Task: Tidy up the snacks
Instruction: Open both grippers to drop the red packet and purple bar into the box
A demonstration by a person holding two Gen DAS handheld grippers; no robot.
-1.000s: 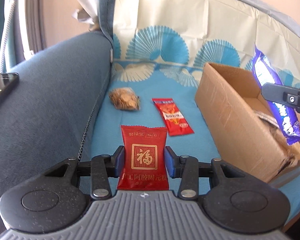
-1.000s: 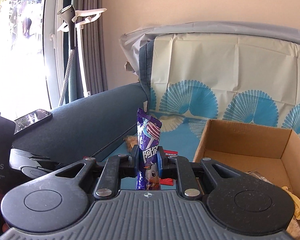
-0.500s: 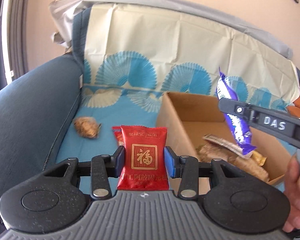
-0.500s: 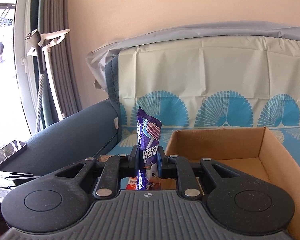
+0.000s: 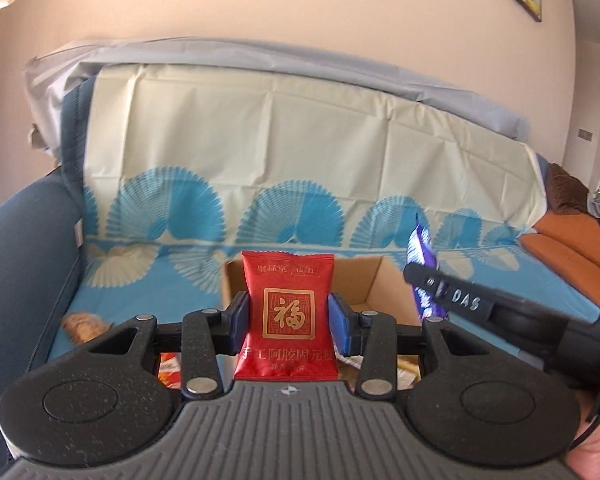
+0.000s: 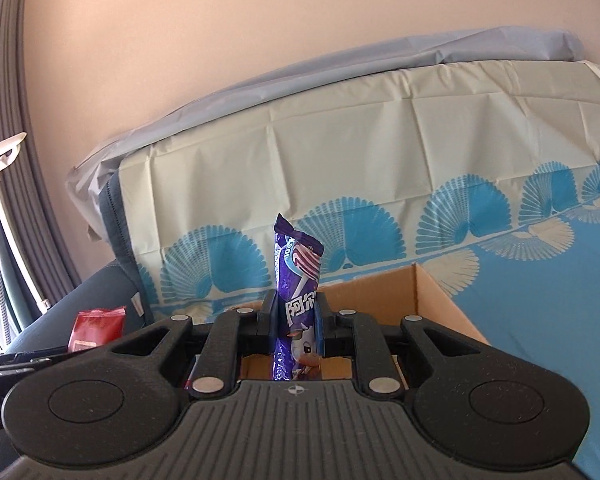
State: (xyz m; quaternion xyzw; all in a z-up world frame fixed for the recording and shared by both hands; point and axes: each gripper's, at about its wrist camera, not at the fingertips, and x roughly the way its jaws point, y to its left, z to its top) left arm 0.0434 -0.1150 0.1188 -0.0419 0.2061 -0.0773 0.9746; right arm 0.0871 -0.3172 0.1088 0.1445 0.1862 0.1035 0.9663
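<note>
My left gripper (image 5: pixel 288 318) is shut on a red snack packet (image 5: pixel 288 316) with a gold square emblem, held upright in front of the open cardboard box (image 5: pixel 366 280) on the sofa. In the right wrist view my right gripper (image 6: pixel 294 320) is shut on a purple candy packet (image 6: pixel 296 276) that stands upright above the box (image 6: pixel 432 300). The left wrist view shows that purple packet (image 5: pixel 420 256) and the right gripper's arm at the right, over the box. The red packet (image 6: pixel 96 328) appears at the left edge of the right wrist view.
A blue and cream fan-patterned cloth (image 5: pixel 260 152) covers the sofa seat and back. A clear bag of brown snacks (image 5: pixel 84 324) and a red-orange packet (image 5: pixel 168 370) lie on the seat left of the box. The blue armrest (image 5: pixel 16 264) rises at the left. A hand (image 5: pixel 596 448) shows bottom right.
Both grippers rose and swung right toward the box, each keeping its packet. The box now lies straight ahead of the left gripper; the loose snacks on the seat slid to the lower left.
</note>
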